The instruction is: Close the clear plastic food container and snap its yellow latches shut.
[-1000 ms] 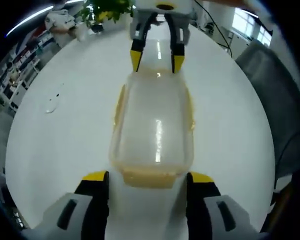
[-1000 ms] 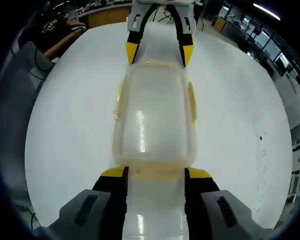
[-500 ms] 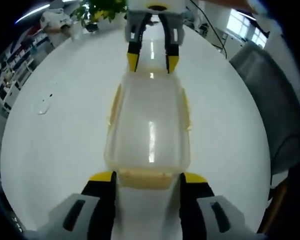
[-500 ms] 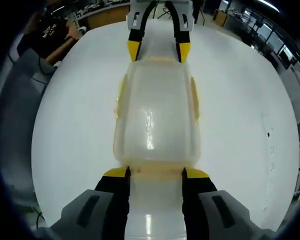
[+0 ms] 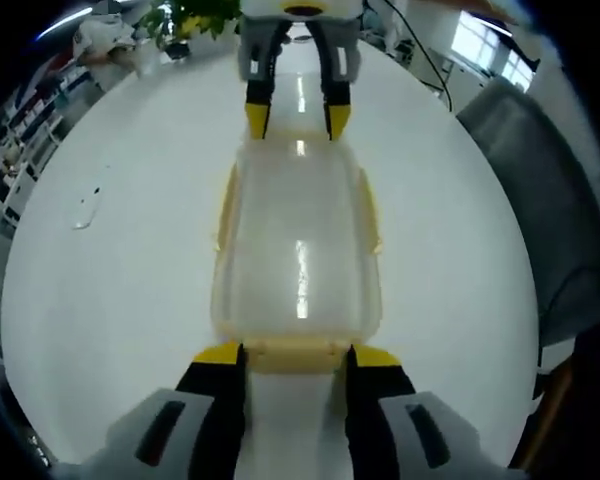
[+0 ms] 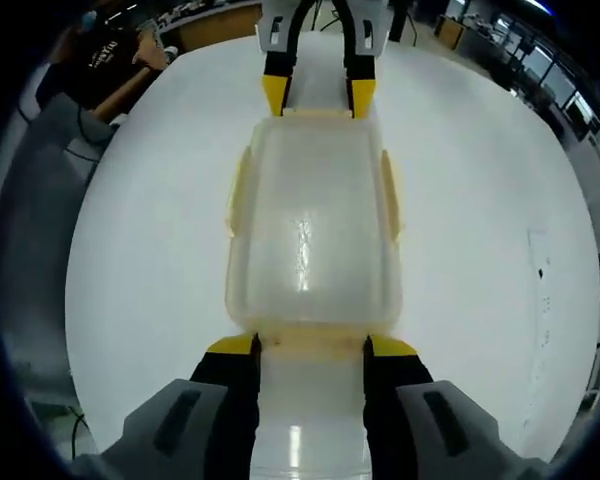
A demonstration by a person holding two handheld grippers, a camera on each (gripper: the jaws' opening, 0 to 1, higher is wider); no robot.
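Observation:
The clear plastic food container (image 5: 298, 250) lies lengthwise on the white table (image 5: 110, 300) with its lid down on it. Yellow side latches (image 5: 223, 205) show along its long edges. My left gripper (image 5: 297, 358) is at the near short end, its yellow-tipped jaws pressed to both sides of the yellow end latch (image 5: 295, 352). At the far end stands the right gripper (image 5: 290, 115). In the right gripper view the container (image 6: 310, 230) runs away from my right gripper (image 6: 311, 347), whose jaws hold the near end latch (image 6: 312, 342). The left gripper (image 6: 318, 95) is at the far end.
A grey chair (image 5: 540, 180) stands by the table's right edge and a green plant (image 5: 195, 18) at the far edge. A person in black (image 6: 110, 60) sits beyond the table. A small smear (image 5: 85, 210) marks the tabletop.
My left gripper's jaws have drawn together until they meet the sides of the end latch. The right gripper's jaws narrowed slightly, then held. The container has stayed in place.

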